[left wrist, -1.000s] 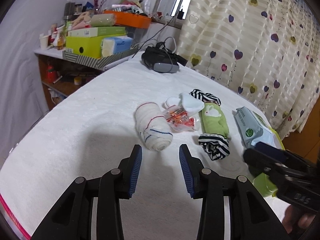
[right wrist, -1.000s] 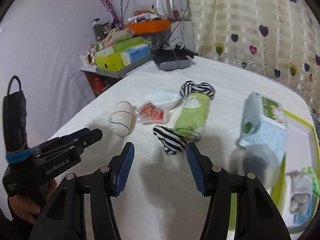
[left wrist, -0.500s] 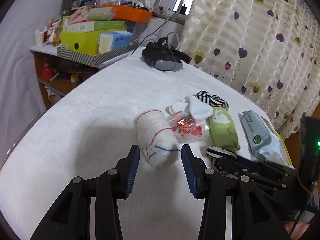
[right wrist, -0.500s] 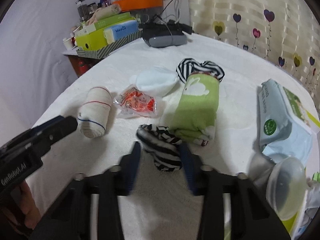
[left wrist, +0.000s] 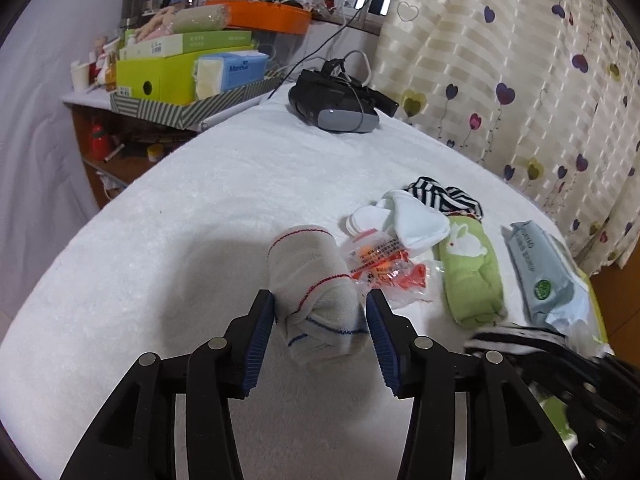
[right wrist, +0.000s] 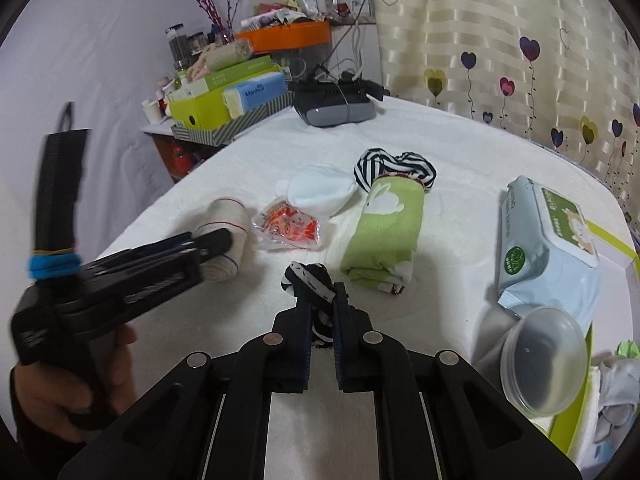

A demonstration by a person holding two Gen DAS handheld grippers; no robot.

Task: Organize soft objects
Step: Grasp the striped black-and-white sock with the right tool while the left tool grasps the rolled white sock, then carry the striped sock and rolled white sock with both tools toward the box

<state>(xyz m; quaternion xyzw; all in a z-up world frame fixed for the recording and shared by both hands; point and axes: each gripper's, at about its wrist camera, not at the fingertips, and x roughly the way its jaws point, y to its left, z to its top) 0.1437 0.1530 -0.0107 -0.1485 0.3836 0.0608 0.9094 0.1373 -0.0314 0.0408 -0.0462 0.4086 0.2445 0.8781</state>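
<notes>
Since a second ago, the left hand-held gripper has been advancing and widening, its released jaws now straddling the white rolled cloth with red and blue stripes without pressing it. To the right, the right hand-held gripper has been closing and is clenching the black-and-white striped fabric bundle on the white-covered bench.

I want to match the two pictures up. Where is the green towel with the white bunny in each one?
Left wrist view: the green bunny towel lies right of centre, between the orange packet and the blue wipes pack.
Right wrist view: the green bunny towel lies just above centre, beyond the right tongs, which are shut on a striped sock.
Shared landmark: the dark headset at the far end of the bed.
</notes>
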